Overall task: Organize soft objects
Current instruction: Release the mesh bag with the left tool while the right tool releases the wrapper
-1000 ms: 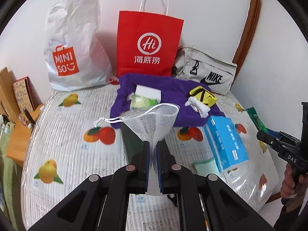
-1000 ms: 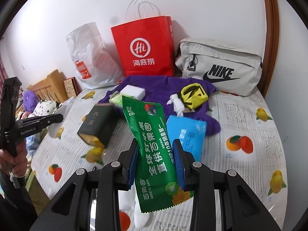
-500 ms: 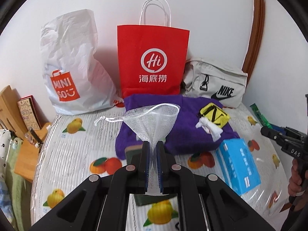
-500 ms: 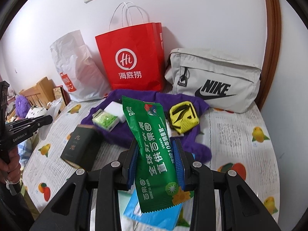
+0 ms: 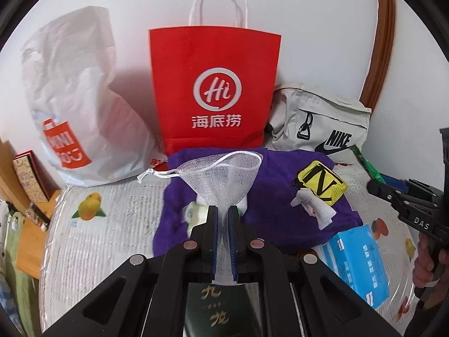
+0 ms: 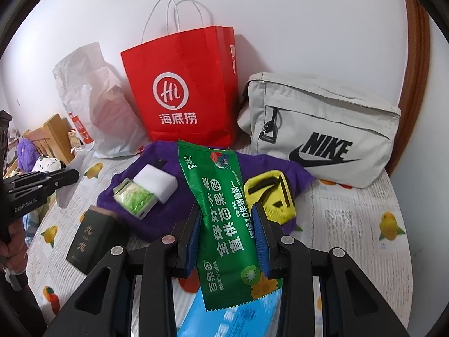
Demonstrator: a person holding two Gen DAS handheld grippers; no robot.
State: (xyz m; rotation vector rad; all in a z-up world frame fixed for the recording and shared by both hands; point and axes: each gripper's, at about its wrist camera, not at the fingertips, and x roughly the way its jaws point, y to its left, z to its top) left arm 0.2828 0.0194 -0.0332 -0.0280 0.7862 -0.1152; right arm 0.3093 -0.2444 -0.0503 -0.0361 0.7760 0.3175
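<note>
My left gripper (image 5: 223,216) is shut on a white mesh drawstring pouch (image 5: 224,172), held above the bed with its mouth open toward a purple cloth (image 5: 276,213). My right gripper (image 6: 228,216) is shut on a green snack packet (image 6: 221,213), held upright above the same purple cloth (image 6: 162,224). On the cloth lie a yellow-and-black pouch (image 5: 321,181) (image 6: 270,195), a white crumpled piece (image 5: 315,207), a white sponge block (image 6: 157,181) and a green wipes pack (image 6: 134,198). The right gripper also shows at the right edge of the left wrist view (image 5: 377,186).
A red paper bag (image 5: 213,92) (image 6: 185,90), a white plastic bag (image 5: 75,106) and a grey Nike bag (image 5: 322,120) (image 6: 322,132) stand against the wall. A dark green box (image 6: 89,238) and a blue tissue pack (image 5: 357,255) lie on the fruit-print cover (image 5: 112,224). Wooden furniture (image 5: 25,224) is left.
Both grippers have moved forward toward the wall and the bags, each keeping its hold. The purple cloth and red bag now look closer and larger.
</note>
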